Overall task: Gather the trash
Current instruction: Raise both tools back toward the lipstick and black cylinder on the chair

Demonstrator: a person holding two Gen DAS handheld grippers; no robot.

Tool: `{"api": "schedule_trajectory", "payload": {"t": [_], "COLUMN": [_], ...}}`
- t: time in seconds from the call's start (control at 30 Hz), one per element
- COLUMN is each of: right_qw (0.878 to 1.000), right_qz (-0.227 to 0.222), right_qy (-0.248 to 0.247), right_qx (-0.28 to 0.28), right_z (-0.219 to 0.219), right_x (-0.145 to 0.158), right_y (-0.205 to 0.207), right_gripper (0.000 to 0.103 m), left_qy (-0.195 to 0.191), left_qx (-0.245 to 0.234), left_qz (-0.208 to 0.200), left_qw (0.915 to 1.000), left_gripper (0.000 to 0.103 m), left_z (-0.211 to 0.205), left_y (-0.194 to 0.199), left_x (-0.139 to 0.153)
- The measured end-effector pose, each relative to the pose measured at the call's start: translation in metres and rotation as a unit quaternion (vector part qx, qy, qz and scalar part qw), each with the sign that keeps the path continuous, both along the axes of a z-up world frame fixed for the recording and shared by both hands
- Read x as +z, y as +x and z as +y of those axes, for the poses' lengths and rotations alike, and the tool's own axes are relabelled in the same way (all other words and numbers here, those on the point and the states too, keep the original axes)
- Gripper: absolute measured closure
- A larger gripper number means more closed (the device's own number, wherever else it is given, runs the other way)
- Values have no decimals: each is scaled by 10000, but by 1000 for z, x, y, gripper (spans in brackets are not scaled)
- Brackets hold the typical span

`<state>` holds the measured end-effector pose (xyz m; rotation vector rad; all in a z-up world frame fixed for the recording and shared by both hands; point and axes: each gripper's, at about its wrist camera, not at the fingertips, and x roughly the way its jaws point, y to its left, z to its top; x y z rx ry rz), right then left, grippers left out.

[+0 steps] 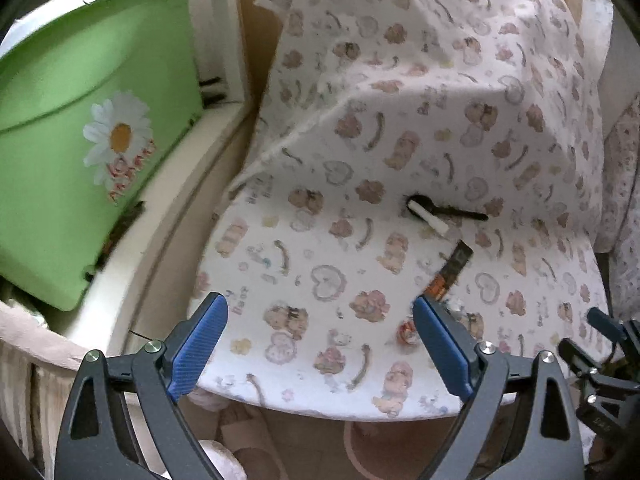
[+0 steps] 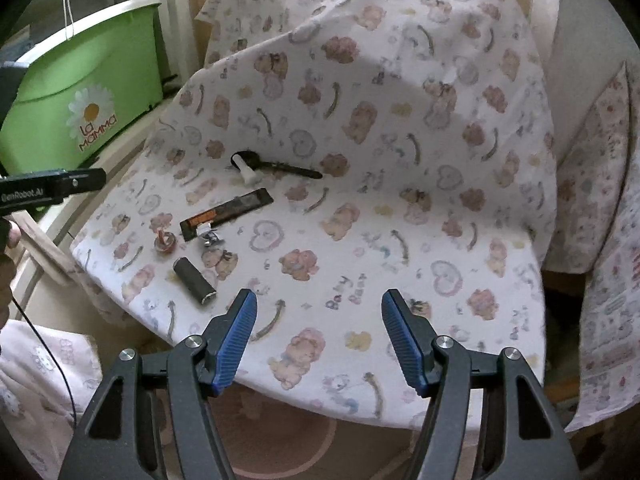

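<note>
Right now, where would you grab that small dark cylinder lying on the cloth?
Across the middle of the dark cylinder, coming down from above. It lies flat on the cloth with bare fabric along both long sides, so open jaws could probably straddle its narrow width there.

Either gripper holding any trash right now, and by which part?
Nothing held. Left gripper and right gripper are both open and empty, above the cloth; the trash, including the black spoon, lies untouched.

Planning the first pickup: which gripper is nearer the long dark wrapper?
Left. The left gripper has the dark wrapper just past its right fingertip; the right gripper sits farther back, wrapper up-left.
</note>
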<state>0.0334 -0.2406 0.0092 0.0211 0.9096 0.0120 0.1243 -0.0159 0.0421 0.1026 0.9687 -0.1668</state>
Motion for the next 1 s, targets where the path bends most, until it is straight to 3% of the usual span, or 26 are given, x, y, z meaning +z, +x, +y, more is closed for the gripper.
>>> {"api": "schedule_trajectory", "payload": {"t": [0.13, 0.3, 0.5, 0.77, 0.9, 0.97, 1.0], "right_qw": [9999, 9998, 9998, 9996, 9996, 9996, 9996], "right_qz": [-40, -41, -135, 220, 234, 255, 267], "right_qy": [-83, 9, -103, 150, 105, 92, 90], "right_qx": [129, 180, 90, 94, 109, 89, 66], "right_z": [6, 12, 14, 9, 11, 11, 11], "right_x": [-5, -10, -8, -20, -22, -23, -24], "right_y": [5, 11, 14, 22, 21, 21, 21], "right_gripper": [36, 36, 36, 36, 35, 29, 21], "left_qy": [-167, 192, -414, -385, -240, -236, -217], "left_qx": [-198, -190, -478, -594, -680, -698, -690], "left_qz": [307, 552, 1154, 1260, 1375, 1419, 1423], "left_qw": [9992, 9981, 9913, 9895, 9879, 9871, 9872], "left_gripper": [12, 15, 21, 51, 57, 60, 62], "left_z": [-9, -24, -33, -53, -62, -64, -65], "left_y": [4, 11, 18, 15, 17, 19, 20], "left_x": [-12, -31, -45, -52, -58, -60, -61]}}
